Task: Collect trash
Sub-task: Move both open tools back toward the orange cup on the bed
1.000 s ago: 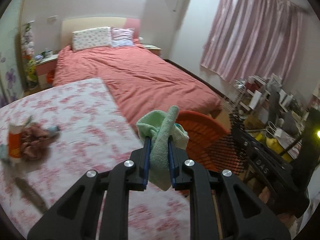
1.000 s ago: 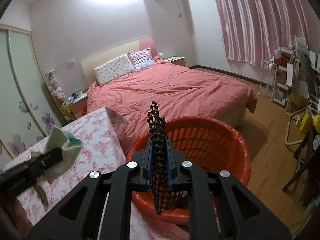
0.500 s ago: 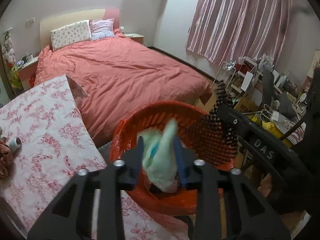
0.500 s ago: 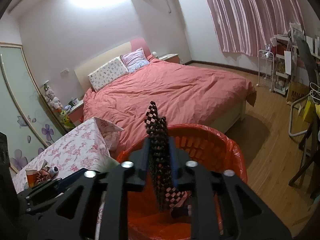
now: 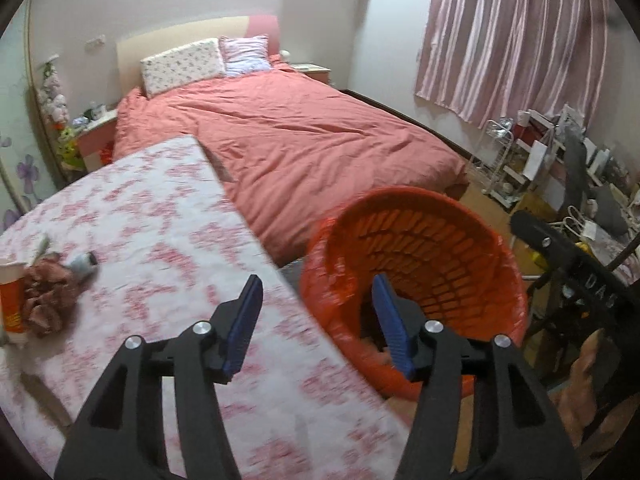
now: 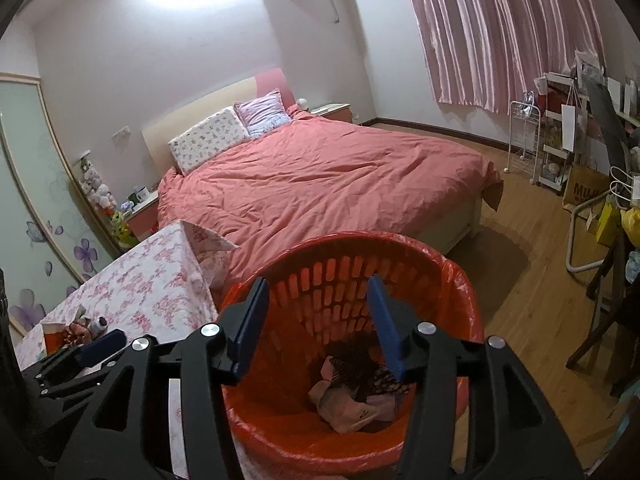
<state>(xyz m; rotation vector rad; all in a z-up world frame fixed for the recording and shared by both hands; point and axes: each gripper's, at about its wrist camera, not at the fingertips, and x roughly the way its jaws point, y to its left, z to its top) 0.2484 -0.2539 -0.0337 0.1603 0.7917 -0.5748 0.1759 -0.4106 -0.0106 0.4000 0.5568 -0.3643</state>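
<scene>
My left gripper [image 5: 316,292] hovers over the table edge beside the orange basket [image 5: 420,240]; its jaws are opening and nothing is between them. My right gripper [image 6: 318,292] hangs over the basket [image 6: 360,238], jaws opening and empty too. At the basket's bottom lie a black-and-white checkered piece [image 6: 360,364] and crumpled pinkish paper [image 6: 344,400]. On the floral table [image 5: 160,216] sit a paper cup [image 5: 10,300], crumpled brown paper [image 5: 44,296] and a small grey object [image 5: 84,264]. The green cloth is out of sight.
A bed with a pink cover [image 6: 320,176] stands behind the basket. Shelves, bags and a chair [image 6: 580,168] crowd the right side on the wooden floor [image 6: 532,300]. The right tool's black body [image 5: 568,260] is at the left view's right edge.
Both grippers went from shut to open. The green cloth left my left jaws and the checkered piece fell from my right jaws into the basket. My left gripper swung toward the table.
</scene>
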